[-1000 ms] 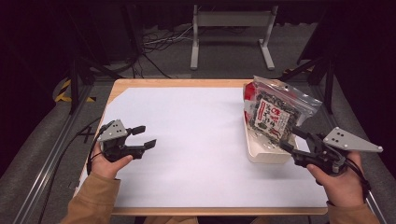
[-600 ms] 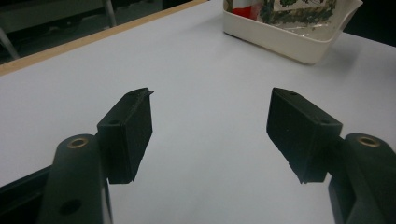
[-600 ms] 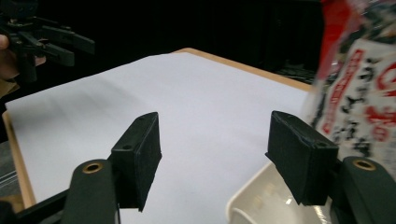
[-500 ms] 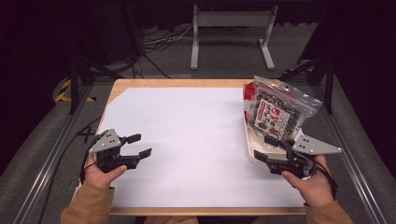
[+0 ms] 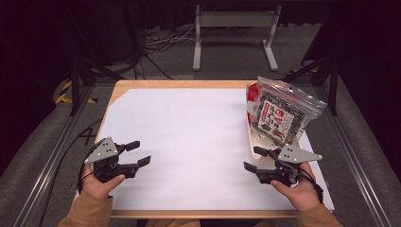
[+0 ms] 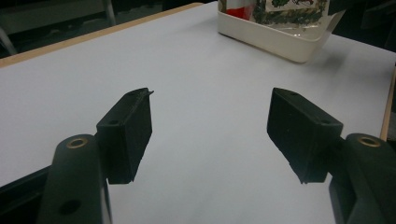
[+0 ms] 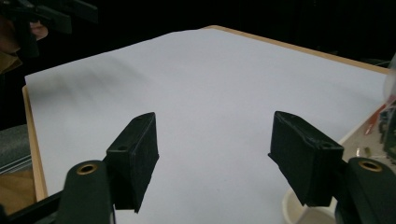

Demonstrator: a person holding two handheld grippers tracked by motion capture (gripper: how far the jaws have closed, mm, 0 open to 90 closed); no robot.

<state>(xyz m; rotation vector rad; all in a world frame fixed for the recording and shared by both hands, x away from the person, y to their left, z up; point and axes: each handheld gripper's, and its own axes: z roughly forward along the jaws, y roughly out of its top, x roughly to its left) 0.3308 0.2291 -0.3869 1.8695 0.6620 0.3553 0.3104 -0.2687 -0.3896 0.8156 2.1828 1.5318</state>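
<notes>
along the tabletop's right edge, a white tray [image 5: 253, 142] holds snack bags [image 5: 279, 113]; bare white sheet [image 5: 189, 137] elsewhere. left gripper [image 5: 138, 153] and right gripper [image 5: 255, 158] gape empty near the front edge.

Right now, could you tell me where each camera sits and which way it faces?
High view: above the person's side, looking forward and down at the table; both forearms, left gripper and right gripper show.
Left gripper view: on that gripper, facing the white tray; open jaws show.
Right gripper view: faces across the sheet; open jaws show.
Shared: high and left gripper views show the snack bag.
</notes>
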